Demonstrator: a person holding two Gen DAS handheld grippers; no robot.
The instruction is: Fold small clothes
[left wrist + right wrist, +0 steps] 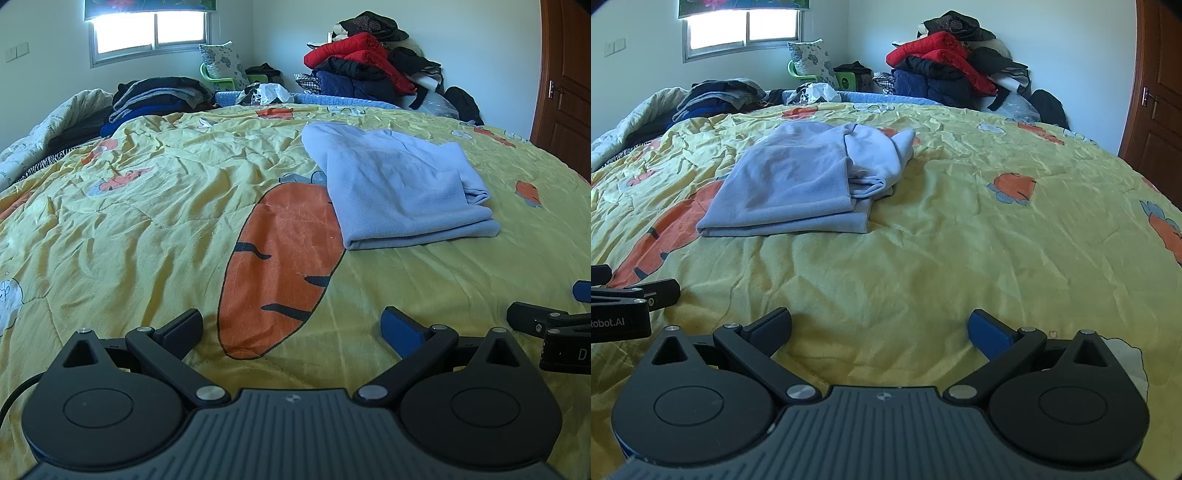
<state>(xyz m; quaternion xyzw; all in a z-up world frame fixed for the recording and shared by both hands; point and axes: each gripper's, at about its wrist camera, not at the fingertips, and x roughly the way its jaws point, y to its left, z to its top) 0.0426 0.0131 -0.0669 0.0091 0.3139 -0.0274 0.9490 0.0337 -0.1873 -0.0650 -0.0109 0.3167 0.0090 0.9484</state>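
The left gripper and right gripper both have fingers spread, holding nothing. The left gripper's side reads "Robot.AI". A folded light-blue garment lies on the carrot-print quilt.

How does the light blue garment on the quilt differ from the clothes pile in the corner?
The light blue garment is one piece, folded flat in layers; the clothes pile is many items heaped loosely. The garment is pale and one colour; the pile mixes red, black and navy. The garment lies on the yellow quilt ahead of both grippers; the pile sits beyond the bed by the wall. Neither is held: both grippers are open.
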